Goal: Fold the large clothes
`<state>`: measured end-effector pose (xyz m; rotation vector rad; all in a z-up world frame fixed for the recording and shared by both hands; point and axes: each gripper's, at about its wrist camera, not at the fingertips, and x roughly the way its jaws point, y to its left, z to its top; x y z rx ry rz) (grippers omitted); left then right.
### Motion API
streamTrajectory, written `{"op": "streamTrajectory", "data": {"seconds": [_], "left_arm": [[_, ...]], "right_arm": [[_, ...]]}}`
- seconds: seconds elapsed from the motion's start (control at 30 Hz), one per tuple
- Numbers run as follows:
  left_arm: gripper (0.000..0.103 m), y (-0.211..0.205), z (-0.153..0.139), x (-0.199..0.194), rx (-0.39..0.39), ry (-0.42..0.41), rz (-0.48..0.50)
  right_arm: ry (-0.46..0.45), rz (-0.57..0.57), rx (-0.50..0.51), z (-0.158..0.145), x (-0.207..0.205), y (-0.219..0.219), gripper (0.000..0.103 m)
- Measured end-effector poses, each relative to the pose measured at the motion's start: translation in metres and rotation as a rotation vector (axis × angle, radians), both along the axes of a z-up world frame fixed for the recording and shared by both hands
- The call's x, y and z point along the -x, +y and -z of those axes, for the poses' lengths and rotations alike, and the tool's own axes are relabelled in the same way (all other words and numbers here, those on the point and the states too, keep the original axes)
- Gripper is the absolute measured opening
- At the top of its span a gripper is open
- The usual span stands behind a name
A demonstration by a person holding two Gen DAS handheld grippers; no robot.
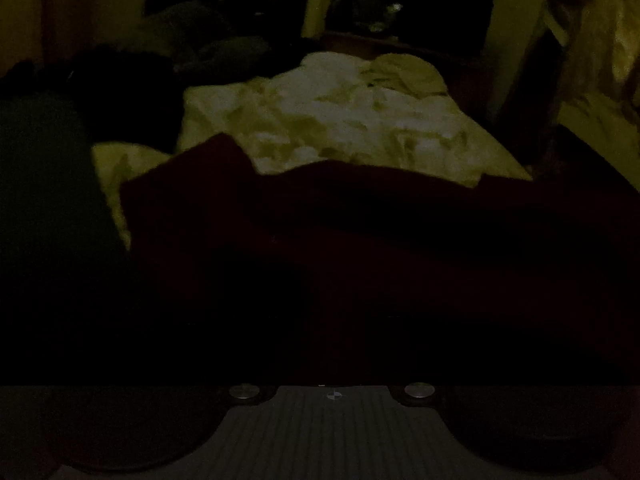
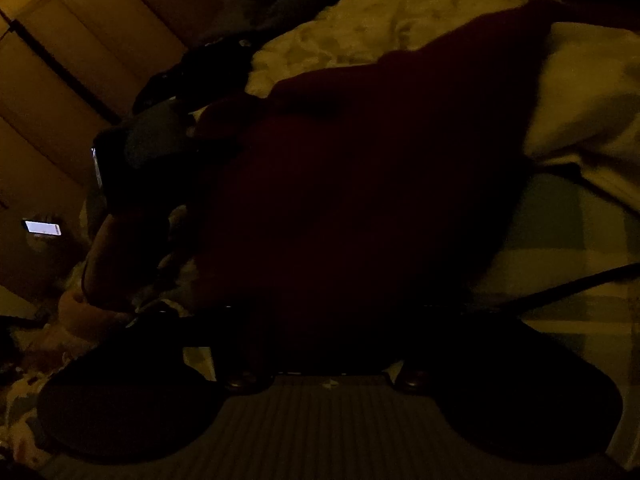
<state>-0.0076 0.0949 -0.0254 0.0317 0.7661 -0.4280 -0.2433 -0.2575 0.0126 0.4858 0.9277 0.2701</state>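
Note:
The room is very dark. A dark red garment (image 1: 360, 216) lies spread across the near part of a bed and fills the lower half of the left wrist view. It also shows in the right wrist view (image 2: 360, 168), where it hangs close in front of the camera. Both grippers' fingers are lost in the dark against the cloth, so I cannot tell how they stand. In the right wrist view the left gripper (image 2: 132, 160) shows at the garment's left edge, with the person's hand (image 2: 116, 256) on it.
A pale crumpled duvet (image 1: 340, 116) covers the bed beyond the garment. Dark clothes (image 1: 120, 88) are piled at the bed's far left. A lit phone screen (image 2: 42, 228) glows at the left. A checked sheet (image 2: 568, 232) and a dark cable (image 2: 580, 286) show at the right.

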Motion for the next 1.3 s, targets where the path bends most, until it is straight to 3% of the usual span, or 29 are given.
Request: {"op": "streamTrajectory", "data": {"seconds": [0.13, 0.23, 0.3, 0.43, 0.5, 0.53, 0.6, 0.63, 0.77, 0.87, 0.93, 1.03, 1.1, 1.3], "left_arm": [[0.065, 0.017, -0.016, 0.007, 0.107, 0.004, 0.006], [0.063, 0.026, -0.036, 0.018, 0.185, -0.016, 0.029], [0.056, 0.030, -0.049, 0.025, 0.218, -0.034, 0.041], [0.056, 0.048, -0.075, 0.044, 0.351, -0.066, 0.095], [0.057, 0.052, -0.083, 0.049, 0.341, -0.095, 0.116], [0.058, 0.054, -0.084, 0.048, 0.319, -0.112, 0.075], [0.096, 0.056, -0.077, 0.042, 0.245, -0.128, -0.026], [0.102, 0.057, -0.073, 0.037, 0.219, -0.118, -0.048], [0.103, 0.065, -0.058, 0.027, 0.287, -0.031, -0.057], [0.103, 0.057, -0.055, 0.027, 0.238, -0.032, -0.040], [0.103, 0.055, -0.050, 0.024, 0.212, -0.024, -0.026], [0.103, 0.056, -0.036, 0.015, 0.190, 0.017, -0.062], [0.103, 0.056, -0.032, 0.014, 0.173, 0.021, -0.063], [0.103, 0.041, -0.031, 0.026, 0.101, -0.018, -0.038]], "right_arm": [[-0.017, 0.049, -0.049, 0.002, 0.002, -0.007, 0.033], [-0.029, 0.091, -0.133, 0.004, 0.006, -0.019, 0.023], [-0.042, 0.103, -0.183, 0.001, 0.010, -0.028, 0.021], [-0.083, 0.101, -0.271, -0.009, 0.010, -0.038, 0.019], [-0.118, 0.102, -0.328, -0.018, 0.011, -0.045, 0.019], [-0.137, 0.108, -0.347, -0.023, 0.012, -0.049, 0.019], [-0.157, 0.113, -0.380, -0.029, 0.013, -0.054, 0.018], [-0.168, 0.117, -0.391, -0.032, 0.015, -0.057, 0.017], [-0.258, 0.143, -0.463, -0.050, 0.027, -0.068, 0.015], [-0.334, 0.207, -0.568, -0.064, 0.042, -0.100, 0.014], [-0.370, 0.267, -0.568, -0.068, 0.050, -0.118, 0.014], [-0.303, 0.316, -0.472, -0.054, 0.043, -0.122, 0.014], [-0.221, 0.303, -0.475, -0.032, 0.030, -0.117, 0.014], [-0.136, 0.343, -0.447, 0.005, 0.017, -0.114, 0.016]]}}
